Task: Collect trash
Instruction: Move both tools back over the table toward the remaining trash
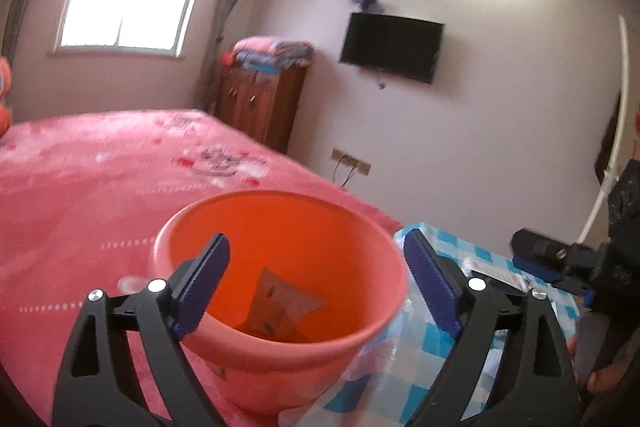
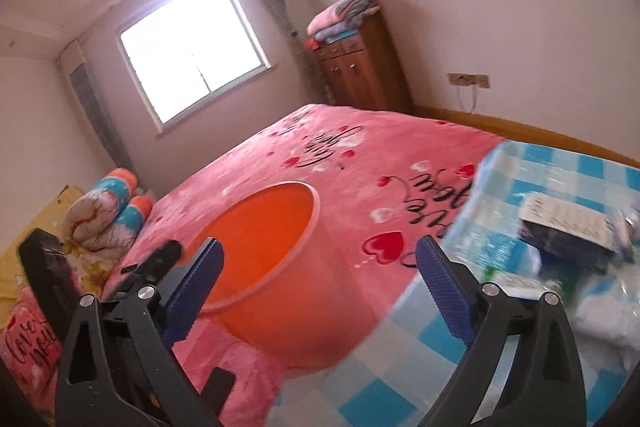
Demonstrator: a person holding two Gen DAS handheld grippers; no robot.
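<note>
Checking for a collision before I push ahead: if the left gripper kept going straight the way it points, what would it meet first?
Most likely the round orange plastic bucket. The left gripper, jaws open and empty, points into its mouth, so the inner wall or the brownish wrapper at the bottom comes first; depth is unclear.

Bed (image 2: 304,155) with pink heart-print blanket: orange bucket (image 2: 280,267), blue-checked plastic sheet (image 2: 400,367), rolled quilts (image 2: 108,215) directly on top.
</note>
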